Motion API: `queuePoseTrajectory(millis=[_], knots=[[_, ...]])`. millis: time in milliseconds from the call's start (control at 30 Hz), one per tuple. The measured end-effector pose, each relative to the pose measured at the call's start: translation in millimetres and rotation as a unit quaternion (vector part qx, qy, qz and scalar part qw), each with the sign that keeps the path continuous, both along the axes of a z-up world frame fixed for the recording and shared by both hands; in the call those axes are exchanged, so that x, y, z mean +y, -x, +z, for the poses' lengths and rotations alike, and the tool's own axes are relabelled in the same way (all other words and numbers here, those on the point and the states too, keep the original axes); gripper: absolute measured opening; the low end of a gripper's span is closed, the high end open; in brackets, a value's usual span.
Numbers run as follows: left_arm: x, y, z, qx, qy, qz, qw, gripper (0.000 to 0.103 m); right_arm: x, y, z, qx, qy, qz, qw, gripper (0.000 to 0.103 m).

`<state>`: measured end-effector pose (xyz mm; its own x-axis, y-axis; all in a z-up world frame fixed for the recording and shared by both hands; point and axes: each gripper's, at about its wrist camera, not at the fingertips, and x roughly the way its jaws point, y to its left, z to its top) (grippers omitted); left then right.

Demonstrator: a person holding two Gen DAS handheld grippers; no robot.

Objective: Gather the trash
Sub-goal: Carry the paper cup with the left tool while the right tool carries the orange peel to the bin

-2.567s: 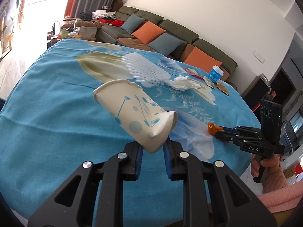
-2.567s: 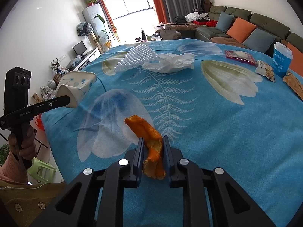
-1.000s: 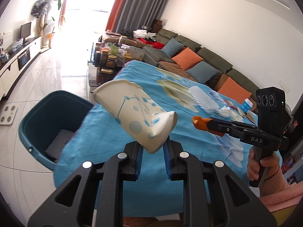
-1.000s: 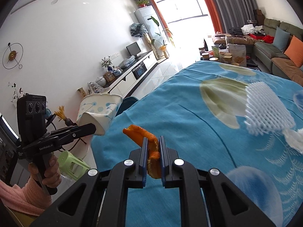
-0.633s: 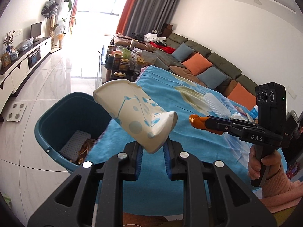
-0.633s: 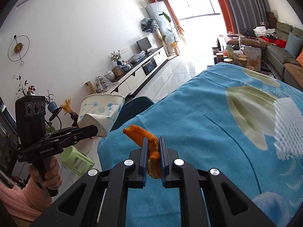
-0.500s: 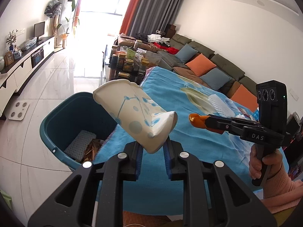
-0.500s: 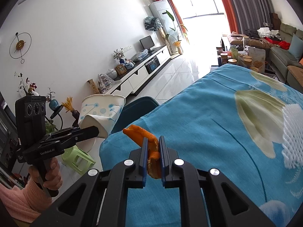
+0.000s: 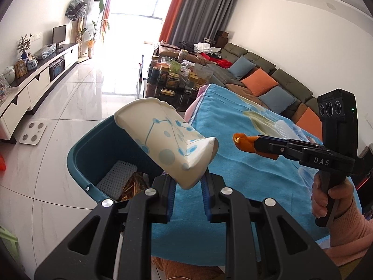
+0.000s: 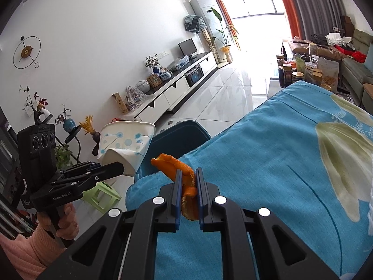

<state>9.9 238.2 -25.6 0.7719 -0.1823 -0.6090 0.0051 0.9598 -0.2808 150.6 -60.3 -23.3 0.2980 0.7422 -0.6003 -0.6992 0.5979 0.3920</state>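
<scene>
- The right gripper (image 9: 255, 145) carries the white letters "DAS" on its black body in the left wrist view; a green light shows on the camera block above its handle.
- The left gripper (image 10: 121, 169) reads "GenRobot.AI" along its side in the right wrist view; a smaller label below that is too small to read.
- The paper cup (image 9: 165, 143), white with blue dots joined by thin lines, bears no readable writing.
- Left jaws are closed on the paper cup near its base, and the cup tilts up and to the left, its crushed rim above the teal bin (image 9: 93, 149).
- Right jaws are clamped on the orange peel (image 10: 183, 177), which sticks out forward past the blue pads.
- The bin stands on the white tiled floor just beside the edge of the desk (image 10: 268, 163), which is covered by a blue cloth with a leaf print; inside it lie a white foam net (image 9: 117, 178) and a brown wrapper (image 9: 132, 185).
- Against 2.6 seconds ago, both grippers have left the middle of the desk, where foam net, tissue and a blue cup lay ahead, and now face its end.
- Over the last second the bin has grown larger in the left wrist view and its contents have come into sight.
- The grip on cup and peel is unchanged throughout.
</scene>
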Motion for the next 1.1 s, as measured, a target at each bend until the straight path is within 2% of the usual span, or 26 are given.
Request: queuePoseTrajectory(millis=[367, 1100], knots=[[21.9, -4.6, -4.4, 0.009, -0.001, 0.017, 0.9998, 0.020, 28.1, -12.0, -1.9, 0.010, 0.004, 0.013, 1.000, 0.010], [36.3, -27.7, -22.1, 0.038, -0.001, 0.037, 0.9986, 0.020, 83.4, -30.5, -12.8, 0.038, 0.017, 0.029, 0.999, 0.010]])
